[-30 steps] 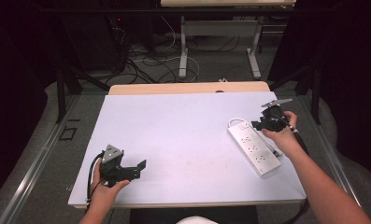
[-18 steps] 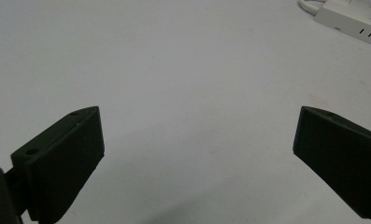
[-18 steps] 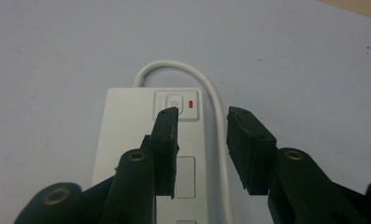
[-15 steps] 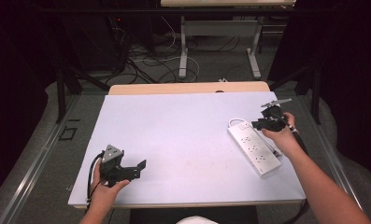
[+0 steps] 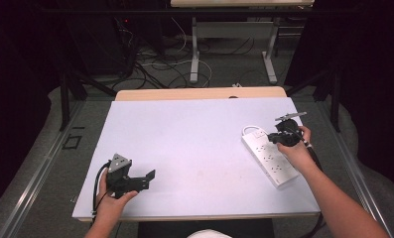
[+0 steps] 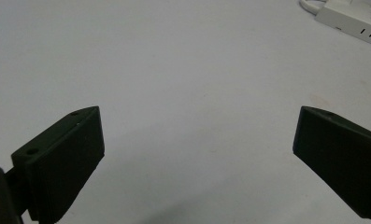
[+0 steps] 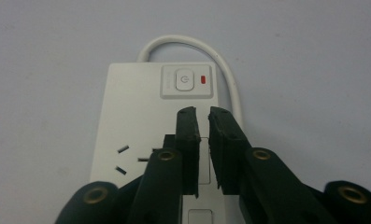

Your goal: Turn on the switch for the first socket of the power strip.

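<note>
White power strip [image 7: 146, 135] under nearly closed right hand-held gripper [image 7: 202, 114], jaws just closing, left hand-held gripper [image 6: 197, 135] open

My right gripper [image 5: 276, 137] points away from me at the table's right side, forearm stretched out behind it, jaws just drawn nearly together with a slim gap and nothing between. My left gripper [image 5: 144, 177] rests low near me, jaws spread wide, empty

A white power strip [image 5: 270, 155] lies on the pale table [image 5: 194, 144].
</note>
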